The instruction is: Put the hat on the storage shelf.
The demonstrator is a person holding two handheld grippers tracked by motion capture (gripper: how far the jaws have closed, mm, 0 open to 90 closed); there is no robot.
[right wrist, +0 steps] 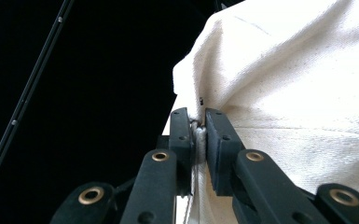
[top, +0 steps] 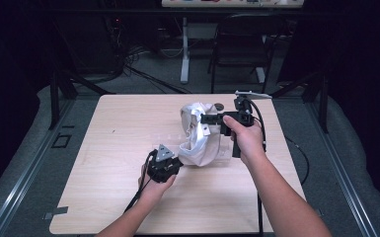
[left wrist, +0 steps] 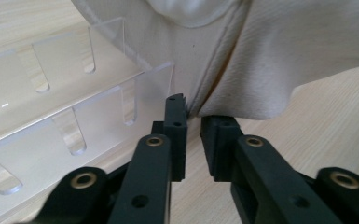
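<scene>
High view: no readable writing on anything | your right gripper (top: 208,118) pinches the cream cloth bag (top: 195,136) at its upper edge (fabric clamped between the pads) | your left gripper (top: 179,161) sits at the bag's lower corner, jaws slightly parted, the seam between them | bag rests against a clear acrylic rack (left wrist: 65,107) on the pale wood table (top: 118,133) | dark room, chair (top: 242,44) beyond the bag.

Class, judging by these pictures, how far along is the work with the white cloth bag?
Done: the right gripper has pinched the white cloth bag and lifted its top. In hand: the left gripper, jaws slightly apart, is at the bag's bottom corner beside the clear acrylic rack. Left: the pictures don't show.
</scene>
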